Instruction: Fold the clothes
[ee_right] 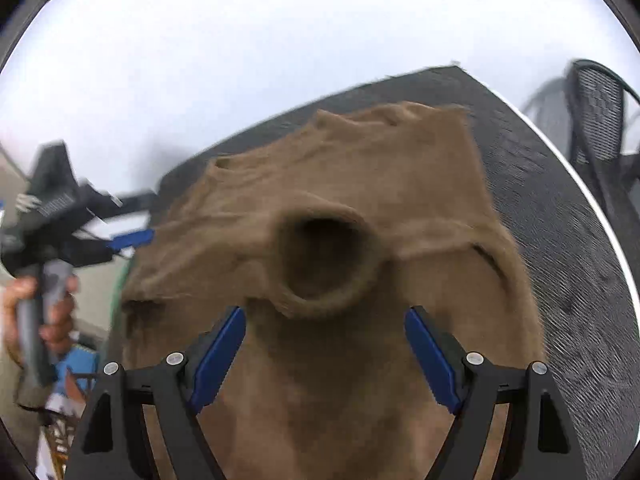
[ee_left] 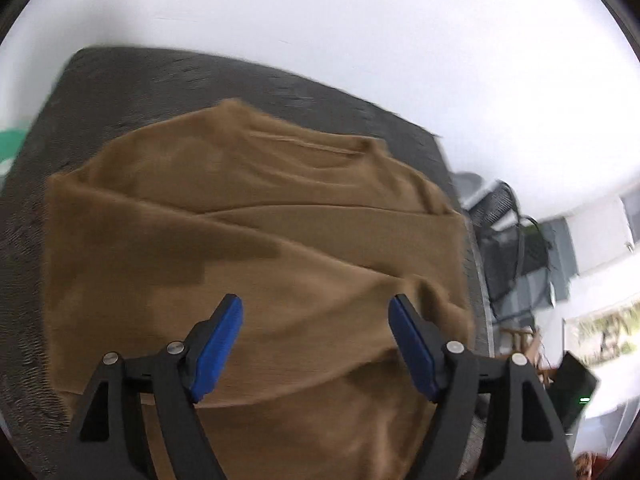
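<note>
A brown knit garment (ee_left: 256,248) lies partly folded in layers on a dark grey table (ee_left: 120,80). My left gripper (ee_left: 316,312) hovers open over its near part, blue pads apart, nothing between them. In the right wrist view the same garment (ee_right: 328,168) shows a round sleeve or neck opening (ee_right: 324,256) facing the camera. My right gripper (ee_right: 325,320) is open just below that opening, holding nothing. The left gripper (ee_right: 132,238) also appears at the left edge of this view, held by a person's hand (ee_right: 44,304).
The dark table (ee_right: 560,240) has a pale edge on the right, bare beside the garment. A black mesh chair (ee_right: 596,120) stands beyond it. A white wall fills the background. Dark chairs and clutter (ee_left: 516,248) sit past the table's right edge.
</note>
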